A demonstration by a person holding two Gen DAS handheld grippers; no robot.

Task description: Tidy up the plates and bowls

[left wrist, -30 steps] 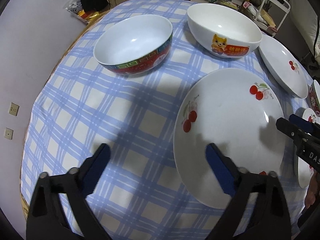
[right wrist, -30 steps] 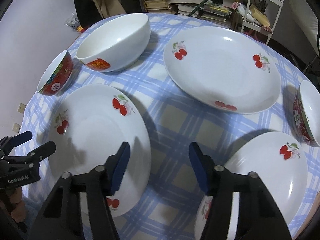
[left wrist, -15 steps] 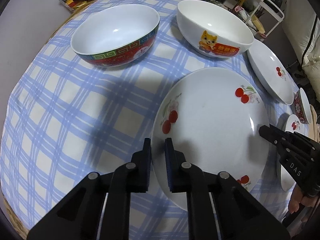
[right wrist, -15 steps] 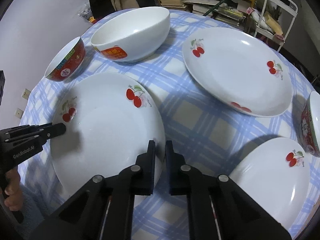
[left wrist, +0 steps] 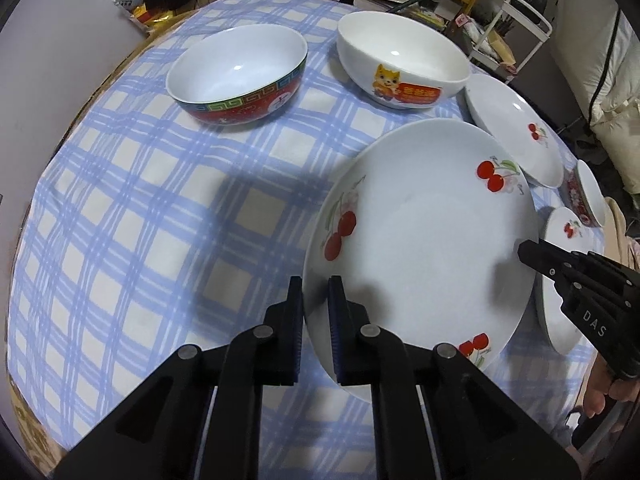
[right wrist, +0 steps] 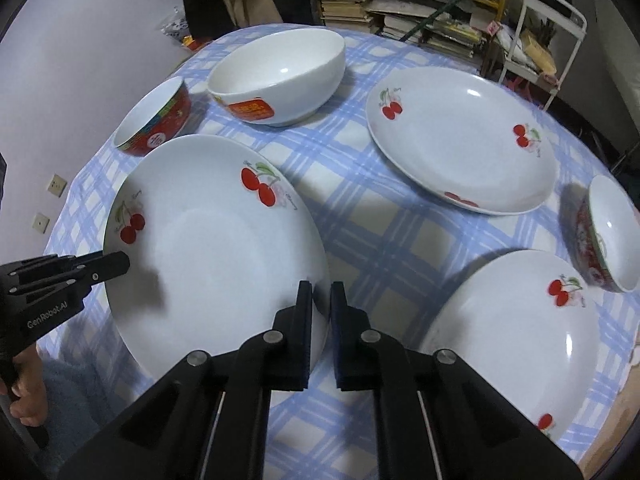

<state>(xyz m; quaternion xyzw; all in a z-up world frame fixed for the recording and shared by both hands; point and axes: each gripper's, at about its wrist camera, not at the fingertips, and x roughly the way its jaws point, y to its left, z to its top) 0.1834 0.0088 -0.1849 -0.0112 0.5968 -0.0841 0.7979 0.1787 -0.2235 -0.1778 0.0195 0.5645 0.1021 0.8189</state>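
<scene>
A large white cherry plate is held off the blue checked tablecloth by both grippers. My left gripper is shut on its left rim. My right gripper is shut on its opposite rim; the plate also shows in the right wrist view. A second large cherry plate lies at the far right. A smaller cherry plate lies near right. A red-patterned bowl and a white cat bowl stand at the back.
A small red floral bowl sits at the table's right edge. Book stacks and a white wire rack stand behind the table. A purple wall is on the left.
Both grippers closed from open onto opposite rims of the large cherry plate. The plate has since risen and tilted off the cloth, its shadow now showing beneath it.
</scene>
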